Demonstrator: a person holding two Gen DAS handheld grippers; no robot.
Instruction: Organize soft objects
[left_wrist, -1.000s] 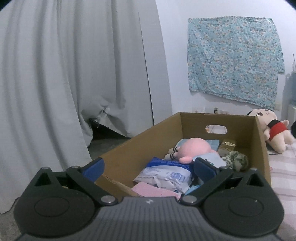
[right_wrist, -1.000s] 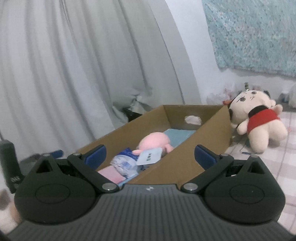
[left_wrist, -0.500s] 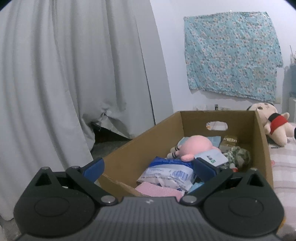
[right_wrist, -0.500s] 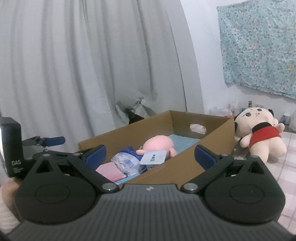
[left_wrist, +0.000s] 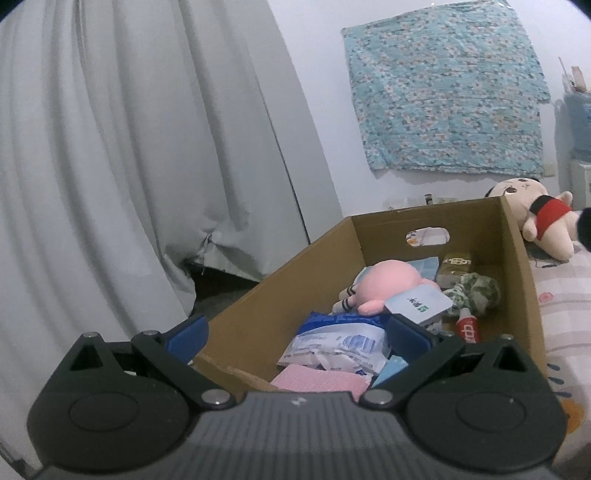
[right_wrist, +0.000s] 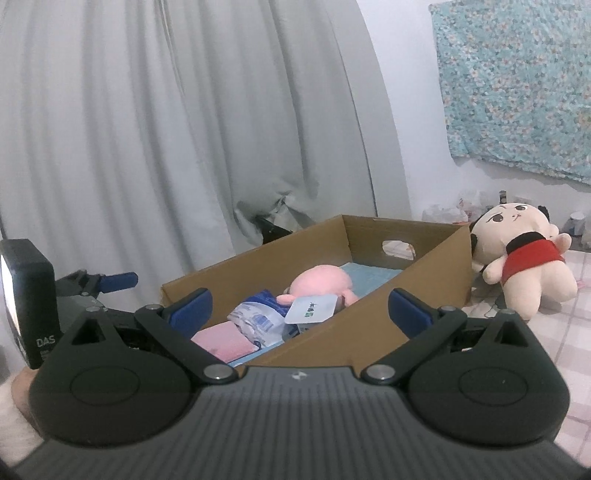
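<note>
Both grippers have been raised and drawn back since the earlier frames, so that more of the cardboard box (left_wrist: 436, 236) is seen from above and the left gripper (left_wrist: 295, 332) now shows at the left edge of the right wrist view. The fingers of the left gripper are held wide apart with nothing between them, and so are those of the right gripper (right_wrist: 299, 306). The pink plush (left_wrist: 388, 288) lies inside the box near its far end, among packets and a white card (left_wrist: 419, 304); the doll in red (right_wrist: 524, 258) lies outside on the checked bedding (right_wrist: 561, 332), just beside the box's far right corner. If the doll is reached for next, the near wall of the box could be clipped by a low approach and the box shifted. Open room is seen above the rim and over the bedding to the right; the curtain (left_wrist: 147, 166) hangs near the left side.
</note>
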